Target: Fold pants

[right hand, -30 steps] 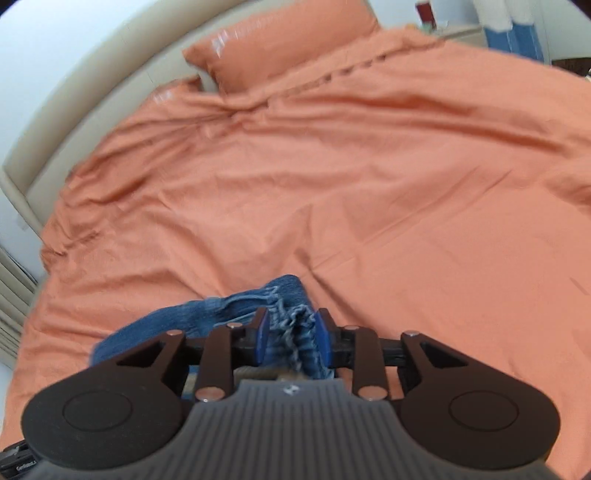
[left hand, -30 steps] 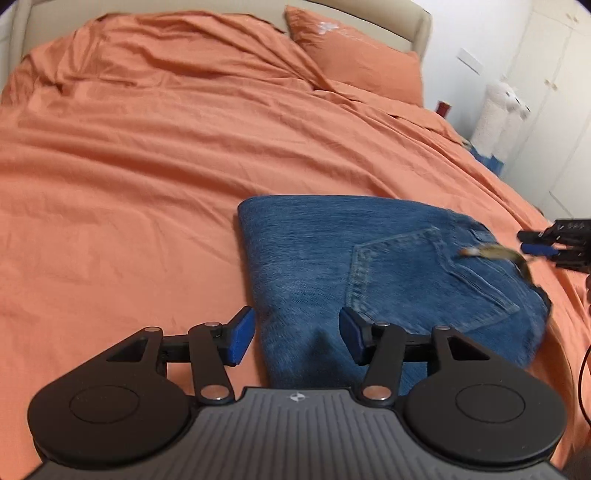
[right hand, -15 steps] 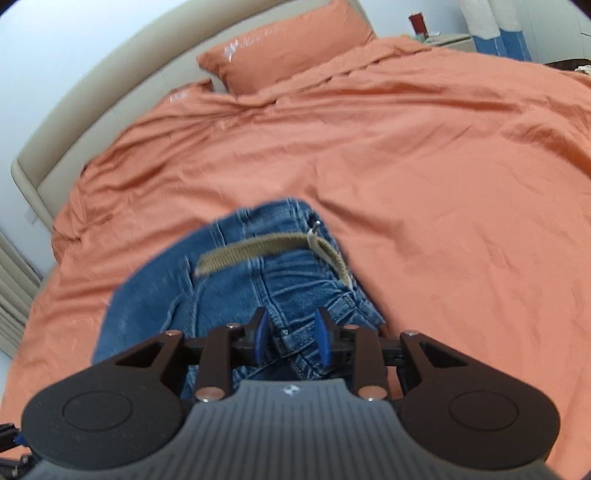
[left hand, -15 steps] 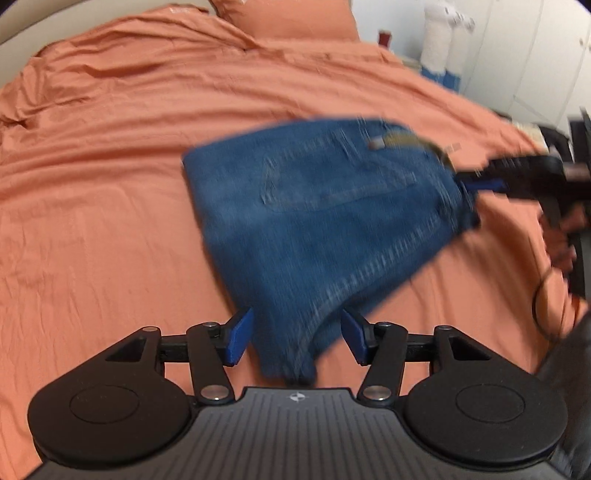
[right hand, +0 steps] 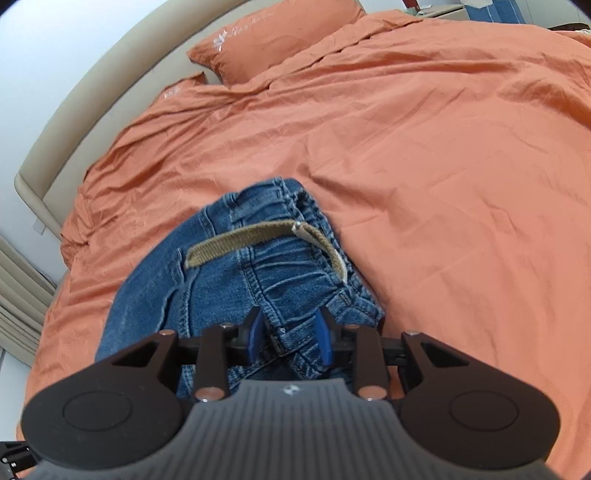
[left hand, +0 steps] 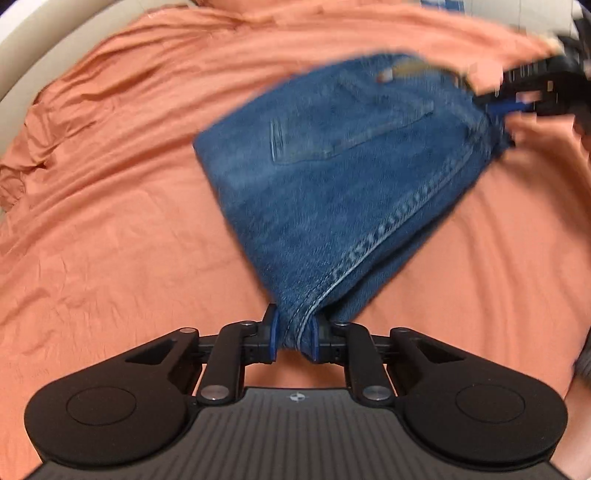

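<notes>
Folded blue jeans (left hand: 332, 166) hang lifted over the orange bed, blurred by motion. My left gripper (left hand: 293, 338) is shut on the folded corner of the jeans, denim bunched between its blue pads. In the right wrist view the jeans (right hand: 229, 280) show their waistband with an olive belt (right hand: 240, 243). My right gripper (right hand: 288, 336) is shut on the waistband edge. The right gripper also shows at the top right of the left wrist view (left hand: 517, 99).
The orange bedsheet (right hand: 424, 166) covers the whole bed. An orange pillow (right hand: 277, 40) lies by the beige headboard (right hand: 74, 110). A curtain (right hand: 18, 288) hangs at the left. A nightstand (right hand: 439, 7) stands at the far top.
My left gripper has closed on the near corner of the jeans. The jeans have been lifted off the bed and swung between both grippers. The right gripper kept its hold on the waistband.
</notes>
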A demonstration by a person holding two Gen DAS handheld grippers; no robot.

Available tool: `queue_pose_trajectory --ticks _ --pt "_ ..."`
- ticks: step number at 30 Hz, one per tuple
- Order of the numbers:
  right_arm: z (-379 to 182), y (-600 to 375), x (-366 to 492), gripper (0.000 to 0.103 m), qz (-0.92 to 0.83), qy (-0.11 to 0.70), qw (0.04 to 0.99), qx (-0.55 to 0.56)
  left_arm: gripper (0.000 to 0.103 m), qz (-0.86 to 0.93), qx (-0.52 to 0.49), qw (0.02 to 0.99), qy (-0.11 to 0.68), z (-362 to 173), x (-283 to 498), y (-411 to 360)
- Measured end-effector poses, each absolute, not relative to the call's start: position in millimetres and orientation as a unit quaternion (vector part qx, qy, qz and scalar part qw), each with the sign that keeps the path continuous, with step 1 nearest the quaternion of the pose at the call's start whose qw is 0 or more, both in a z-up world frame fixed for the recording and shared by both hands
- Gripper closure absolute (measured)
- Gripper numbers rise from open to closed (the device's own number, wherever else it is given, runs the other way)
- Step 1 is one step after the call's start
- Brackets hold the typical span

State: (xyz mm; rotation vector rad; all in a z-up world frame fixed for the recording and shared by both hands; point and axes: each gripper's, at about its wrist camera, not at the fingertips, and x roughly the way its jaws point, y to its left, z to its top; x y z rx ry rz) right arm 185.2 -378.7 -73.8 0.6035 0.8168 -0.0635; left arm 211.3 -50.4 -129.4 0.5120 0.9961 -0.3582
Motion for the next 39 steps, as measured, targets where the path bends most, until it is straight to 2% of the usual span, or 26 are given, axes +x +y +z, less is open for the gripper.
queue_pose_trajectory --ticks 5,12,14,17,20,22,26,29,30,31,34,37,39 --pt "-84 -372 190 0.078 -0.029 0.42 0.87 0.258 0.088 -0.155 0.221 0.818 0.508 -162 215 -43" --pt "-88 -371 191 0.078 -0.027 0.422 0.871 0.252 0.088 -0.149 0.172 0.814 0.534 -157 221 -34" --pt "-87 -372 191 0.078 -0.029 0.42 0.87 0.256 0.097 -0.146 0.169 0.801 0.556 -157 220 -33" --pt "-82 -374 184 0.077 -0.032 0.418 0.867 0.269 0.097 -0.136 0.176 0.807 0.546 -150 214 -26" --pt "-77 -380 175 0.074 -0.037 0.425 0.858 0.288 0.09 -0.132 0.147 0.827 0.526 -131 211 -14" --pt "-77 -385 169 0.061 -0.049 0.436 0.845 0.305 0.086 -0.129 0.104 0.843 0.511 -116 212 -5" --pt "-75 -397 153 0.06 -0.061 0.428 0.834 0.341 0.082 -0.122 0.025 0.87 0.477 -92 216 9" --pt "-61 -396 143 0.052 -0.057 0.408 0.845 0.341 0.067 -0.111 -0.026 0.89 0.441 -83 227 14" --pt "-56 -395 140 0.044 -0.055 0.403 0.85 0.335 0.059 -0.109 -0.042 0.894 0.432 -82 230 15" --pt "-52 -392 137 0.039 -0.054 0.397 0.855 0.33 0.055 -0.109 -0.057 0.896 0.427 -83 234 15" --pt "-42 -387 132 0.029 -0.047 0.385 0.862 0.327 0.049 -0.105 -0.083 0.899 0.417 -85 243 15" --pt "-38 -385 129 0.025 -0.044 0.378 0.868 0.319 0.041 -0.095 -0.119 0.902 0.403 -91 255 16" --pt "-39 -384 130 0.025 -0.048 0.38 0.868 0.317 0.04 -0.103 -0.15 0.896 0.404 -96 263 19"
